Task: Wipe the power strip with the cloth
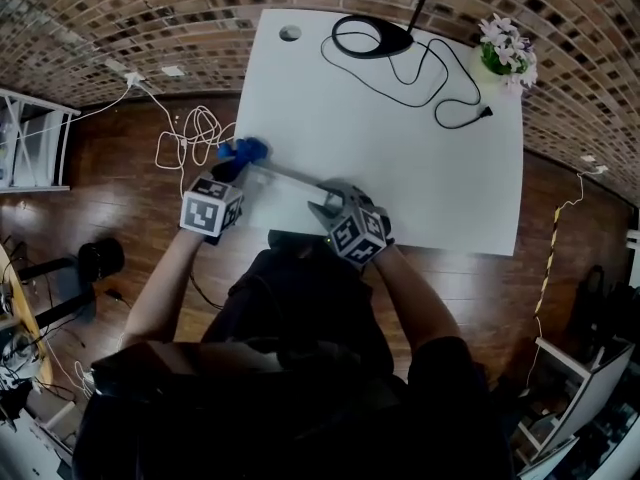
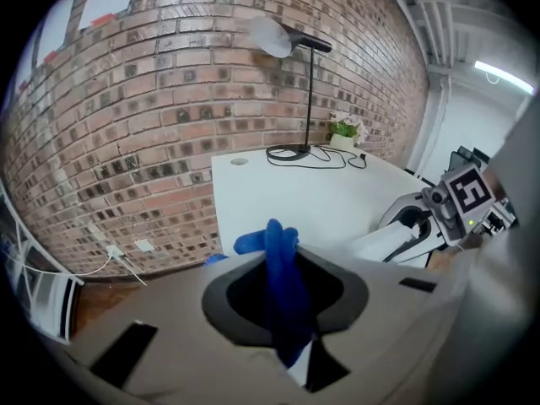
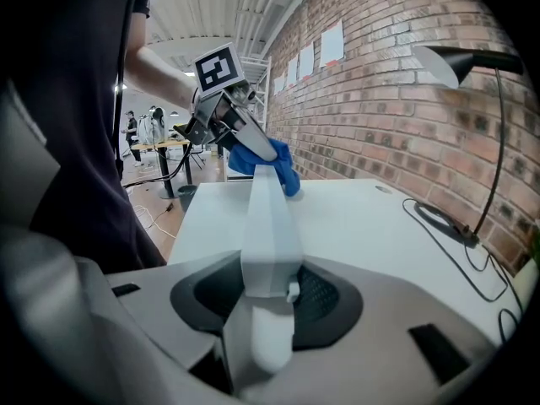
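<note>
Nearest: right gripper (image 3: 268, 304), jaws closed part-way and clamped on the near end of the white power strip (image 3: 270, 218). The strip runs straight out from the jaws, away and slightly upward. It appears held clear of the white table (image 1: 400, 168), over the near left corner, though the far end's clearance can't be judged.

Further out: left gripper (image 1: 228, 170), jaws narrow and pinching a bunched blue cloth (image 2: 283, 285). The right gripper view puts the cloth against the strip's far end, apparently wrapped over it.

Step in hand, as I read it: wiping is under way at the far end, one gripper bracing and the other rubbing.

Next move calls for drawing the cloth along the strip toward the right gripper. The right grip must hold firm so the strip doesn't swing or slip. The clamped end then needs a re-grip to be reached.

Beyond, untouched: black cable (image 1: 440, 88), desk lamp (image 1: 370, 36), potted flowers (image 1: 505, 53) at the far edge, brick wall (image 2: 169, 99) behind.
</note>
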